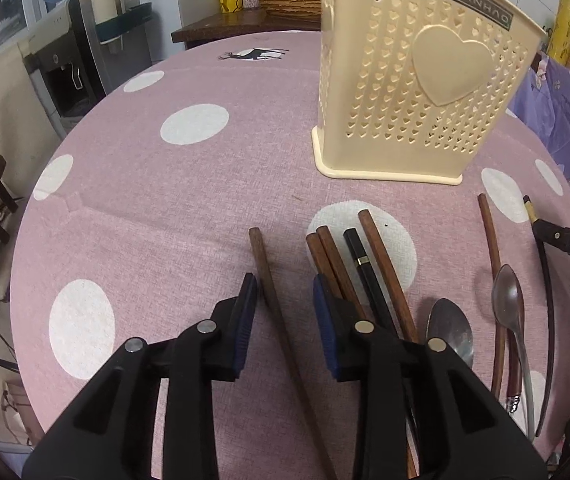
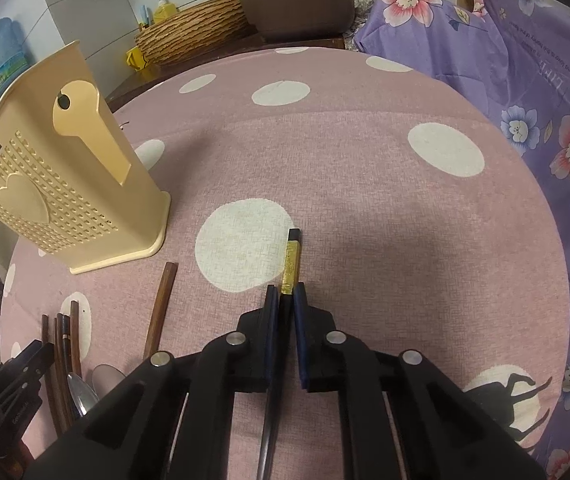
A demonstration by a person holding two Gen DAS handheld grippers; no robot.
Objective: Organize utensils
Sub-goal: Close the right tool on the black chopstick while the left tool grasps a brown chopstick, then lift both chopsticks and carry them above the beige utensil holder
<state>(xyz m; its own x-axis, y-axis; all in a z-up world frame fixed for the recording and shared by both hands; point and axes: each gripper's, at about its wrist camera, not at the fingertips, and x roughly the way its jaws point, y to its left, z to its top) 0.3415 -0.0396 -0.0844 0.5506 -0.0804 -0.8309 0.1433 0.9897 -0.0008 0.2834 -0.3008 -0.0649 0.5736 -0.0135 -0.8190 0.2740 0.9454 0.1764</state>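
A cream plastic utensil holder (image 1: pixel 409 80) with heart holes stands upright on the pink dotted tablecloth; it also shows in the right wrist view (image 2: pixel 65 196). My left gripper (image 1: pixel 285 292) is open, its jaws on either side of a brown wooden chopstick (image 1: pixel 269 284) lying on the cloth. Right of it lie more brown chopsticks (image 1: pixel 333 260), a black chopstick (image 1: pixel 365 268) and two metal spoons (image 1: pixel 451 328). My right gripper (image 2: pixel 285 300) is shut on a black chopstick with a gold band (image 2: pixel 291 264), also seen at the right edge of the left wrist view (image 1: pixel 530 210).
A purple floral cloth (image 2: pixel 525 92) hangs past the table's right side. A woven basket (image 2: pixel 193 36) and a brown pot (image 2: pixel 297 0) sit on a counter behind the table. A water dispenser (image 1: pixel 65 76) stands to the left of the table.
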